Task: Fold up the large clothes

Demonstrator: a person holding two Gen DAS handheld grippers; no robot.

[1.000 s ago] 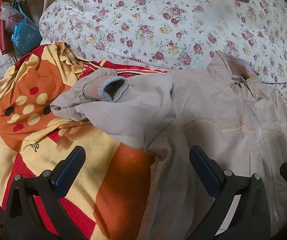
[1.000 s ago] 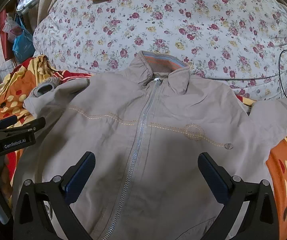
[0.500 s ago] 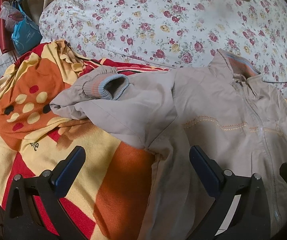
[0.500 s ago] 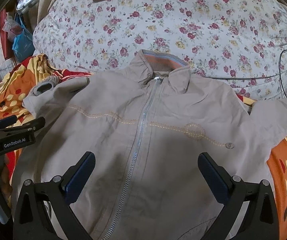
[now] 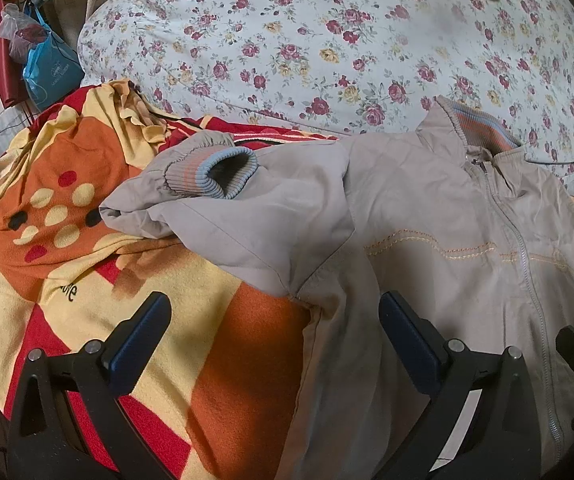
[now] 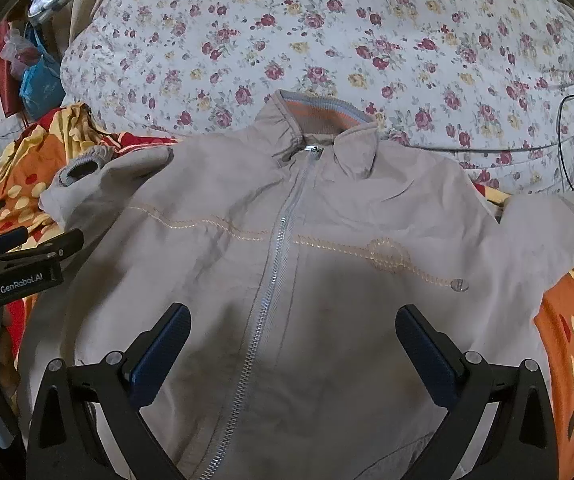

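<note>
The beige jacket (image 6: 327, 280) lies flat, zipped, at frame centre; the left tool (image 5: 273, 334) and the right tool (image 6: 293, 344) both stand wide, holding nothing.

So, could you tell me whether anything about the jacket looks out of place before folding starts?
Yes: the jacket lies front up and zipped, but one sleeve is bunched and doubled back by the shoulder, its cuff pointing up rather than lying straight. Both tongs are open and hold nothing.
</note>
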